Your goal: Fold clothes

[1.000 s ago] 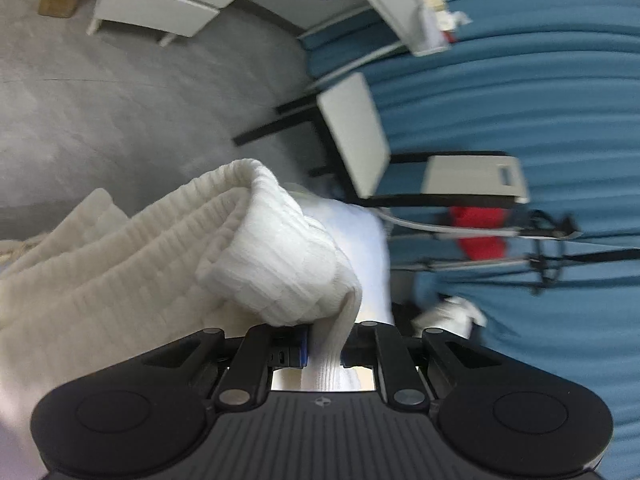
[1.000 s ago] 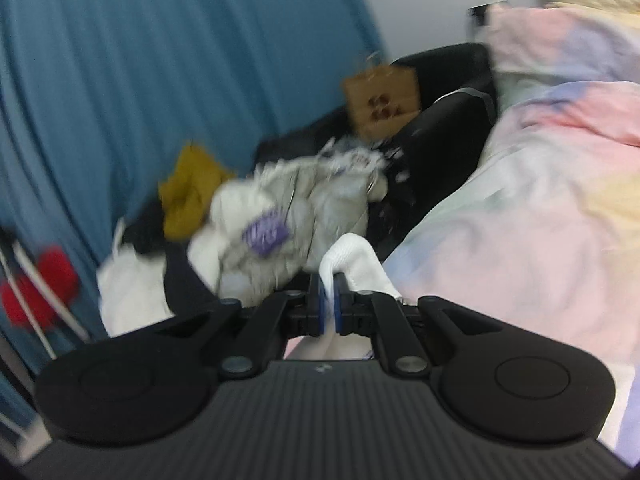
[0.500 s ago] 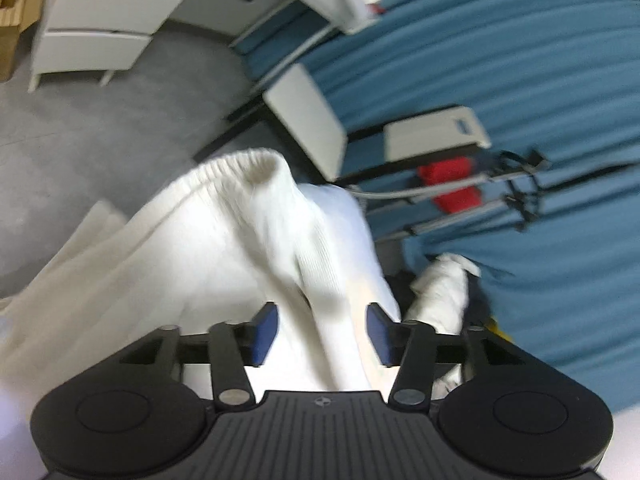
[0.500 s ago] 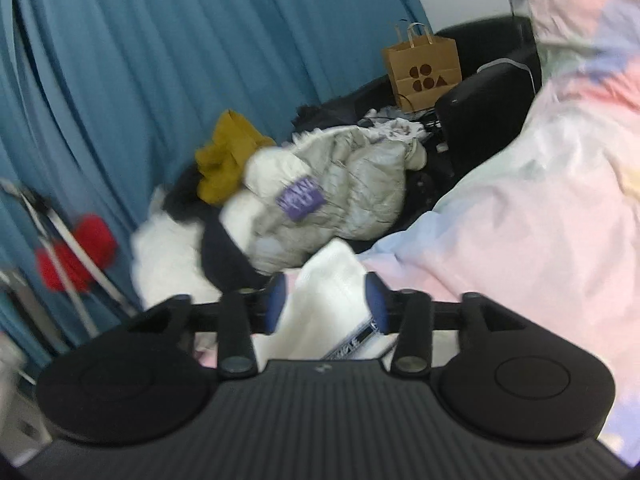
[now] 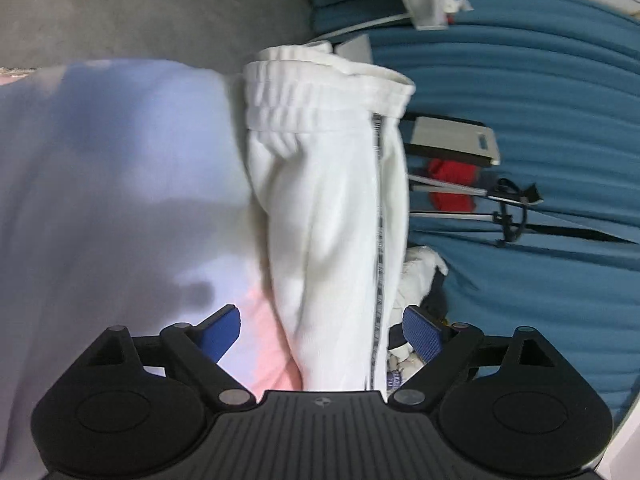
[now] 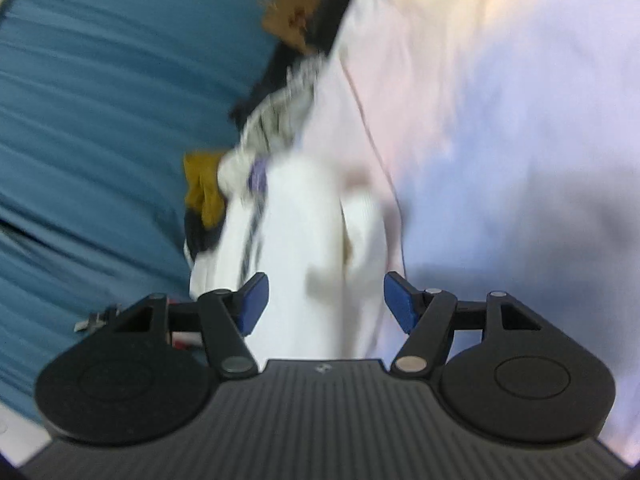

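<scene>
White trousers (image 5: 328, 208) with an elastic waistband and a dark side stripe lie lengthwise along the edge of the pastel bedspread (image 5: 120, 184). My left gripper (image 5: 320, 332) is open, its blue pads wide apart on either side of the cloth, gripping nothing. In the right wrist view the same white garment (image 6: 316, 248) lies folded along the bed edge, blurred. My right gripper (image 6: 324, 300) is open and astride the cloth.
A blue curtain (image 5: 540, 92) hangs beyond the bed edge. A chair (image 5: 452, 140), a red object (image 5: 452, 188) and a tripod (image 5: 512, 216) stand there. A pile of clothes (image 6: 256, 148) with a mustard piece (image 6: 204, 192) and a brown paper bag (image 6: 292, 16) lie beside the bed.
Both grippers were shut on the white garment one second ago. Both opened and let go; the garment now lies on the bed, and both views swung round.
</scene>
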The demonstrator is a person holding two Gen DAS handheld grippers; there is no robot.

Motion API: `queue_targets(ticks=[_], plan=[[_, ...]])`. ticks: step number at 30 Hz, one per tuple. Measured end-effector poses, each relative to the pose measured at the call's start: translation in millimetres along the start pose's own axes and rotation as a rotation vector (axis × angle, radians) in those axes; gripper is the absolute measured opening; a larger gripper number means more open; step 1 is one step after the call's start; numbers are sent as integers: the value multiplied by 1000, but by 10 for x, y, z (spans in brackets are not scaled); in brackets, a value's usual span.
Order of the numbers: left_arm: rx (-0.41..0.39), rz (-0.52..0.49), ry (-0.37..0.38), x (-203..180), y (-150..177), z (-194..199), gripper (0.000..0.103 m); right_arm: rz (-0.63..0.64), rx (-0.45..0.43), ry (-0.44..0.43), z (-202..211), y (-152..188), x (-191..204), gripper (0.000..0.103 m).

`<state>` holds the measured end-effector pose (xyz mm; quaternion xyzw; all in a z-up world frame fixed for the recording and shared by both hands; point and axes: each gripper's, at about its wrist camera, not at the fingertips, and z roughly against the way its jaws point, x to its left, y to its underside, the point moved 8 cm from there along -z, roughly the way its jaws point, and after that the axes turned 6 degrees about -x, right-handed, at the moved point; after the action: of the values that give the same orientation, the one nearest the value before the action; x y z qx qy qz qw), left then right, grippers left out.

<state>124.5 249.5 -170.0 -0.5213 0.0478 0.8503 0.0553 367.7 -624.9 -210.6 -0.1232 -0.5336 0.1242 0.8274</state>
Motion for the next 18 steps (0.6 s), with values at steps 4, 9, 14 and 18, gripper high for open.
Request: queue_targets(ticks=[4,9,14,18], plan=[[-24,25,28,12,-103,-293,87,37,138,19,-232,267,-72,67],[-70,-82,-3,2,-231,-611,67,33,44,-70,-484,217,-23,67],[-100,-121,-15,21,-329,-738,38,102,-69,-94,-716,164,13,61],[-152,-186,-12,-60,-317,-700,19,177,-128,-60,-771,174,76,28]])
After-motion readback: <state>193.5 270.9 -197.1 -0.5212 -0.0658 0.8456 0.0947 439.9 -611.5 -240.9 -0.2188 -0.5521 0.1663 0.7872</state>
